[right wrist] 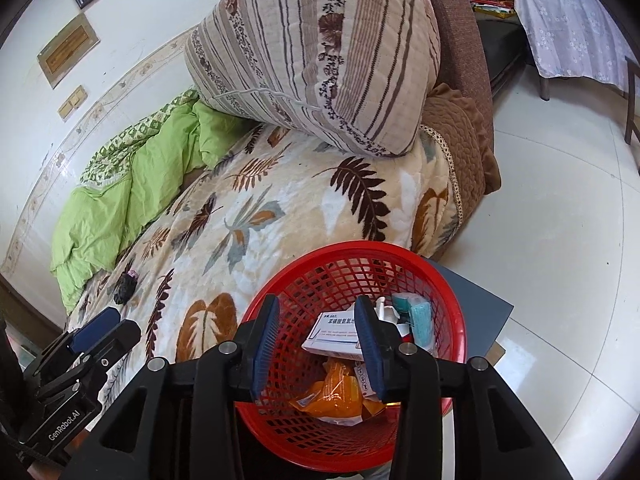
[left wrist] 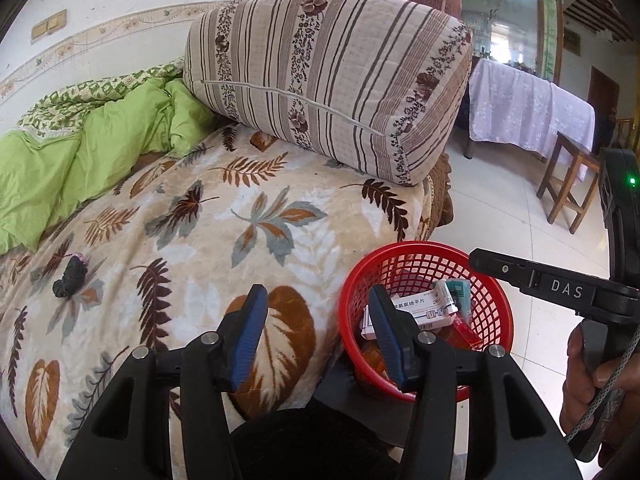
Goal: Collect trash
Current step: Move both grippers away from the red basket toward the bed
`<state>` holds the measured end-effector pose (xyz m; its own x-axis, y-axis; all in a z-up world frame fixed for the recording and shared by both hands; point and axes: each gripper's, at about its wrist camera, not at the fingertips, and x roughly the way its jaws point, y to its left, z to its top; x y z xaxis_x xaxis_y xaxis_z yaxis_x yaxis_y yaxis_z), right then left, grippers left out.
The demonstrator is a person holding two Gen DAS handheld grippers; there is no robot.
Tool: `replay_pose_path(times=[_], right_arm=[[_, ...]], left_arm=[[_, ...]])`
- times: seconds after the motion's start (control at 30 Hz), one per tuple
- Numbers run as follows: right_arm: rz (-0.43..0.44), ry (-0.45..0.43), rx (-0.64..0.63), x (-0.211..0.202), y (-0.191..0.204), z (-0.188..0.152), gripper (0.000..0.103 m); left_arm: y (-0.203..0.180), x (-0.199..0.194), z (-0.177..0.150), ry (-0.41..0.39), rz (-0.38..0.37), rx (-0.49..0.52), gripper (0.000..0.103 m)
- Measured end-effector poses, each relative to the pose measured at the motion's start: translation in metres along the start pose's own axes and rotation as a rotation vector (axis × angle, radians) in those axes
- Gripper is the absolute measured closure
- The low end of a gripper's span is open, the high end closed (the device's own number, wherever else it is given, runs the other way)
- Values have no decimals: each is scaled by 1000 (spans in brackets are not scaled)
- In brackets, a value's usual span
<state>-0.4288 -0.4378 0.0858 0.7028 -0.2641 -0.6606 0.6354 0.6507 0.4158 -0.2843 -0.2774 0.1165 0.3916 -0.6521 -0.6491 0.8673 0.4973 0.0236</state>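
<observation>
A red mesh basket (right wrist: 352, 250) stands beside the sofa's edge. In it lie a white medicine box (right wrist: 336, 328), an orange packet (right wrist: 340, 392) and a teal pack (right wrist: 420, 320). My right gripper (right wrist: 318, 344) hangs open over the basket with nothing between its pads. My left gripper (left wrist: 318, 336) is open too, empty, above the leaf-patterned blanket (left wrist: 240, 208) just left of the basket (left wrist: 352, 280). A small black crumpled item (left wrist: 70, 276) lies on the blanket at the far left, also visible in the right wrist view (right wrist: 124, 286). A hand holds the right gripper (left wrist: 480, 258).
A big striped cushion (left wrist: 328, 80) leans at the sofa's far end, with a green quilt (left wrist: 80, 152) against the wall. Across the white tiled floor (right wrist: 540, 240) are a lilac-clothed table (left wrist: 528, 112) and a wooden stool (left wrist: 568, 184). A grey board (right wrist: 480, 304) lies under the basket.
</observation>
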Motion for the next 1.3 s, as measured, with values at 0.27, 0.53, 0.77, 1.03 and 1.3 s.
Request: replay_pose_path(times=[0.27, 0.53, 0.77, 1.03, 1.3], right_arm=[[10, 9, -36, 1, 21, -2, 61], [-60, -48, -82, -17, 44, -8, 46], [-169, -107, -173, -36, 78, -33, 27], [-172, -91, -206, -37, 93, -40, 24], [-229, -116, -225, -47, 102, -45, 24]], left_arm=[[14, -11, -4, -18, 29, -17, 49], [24, -25, -6, -50, 49, -37, 38], [30, -42, -11, -84, 61, -47, 30], [43, -62, -20, -120, 88, -62, 26], [56, -73, -24, -146, 93, -95, 21]])
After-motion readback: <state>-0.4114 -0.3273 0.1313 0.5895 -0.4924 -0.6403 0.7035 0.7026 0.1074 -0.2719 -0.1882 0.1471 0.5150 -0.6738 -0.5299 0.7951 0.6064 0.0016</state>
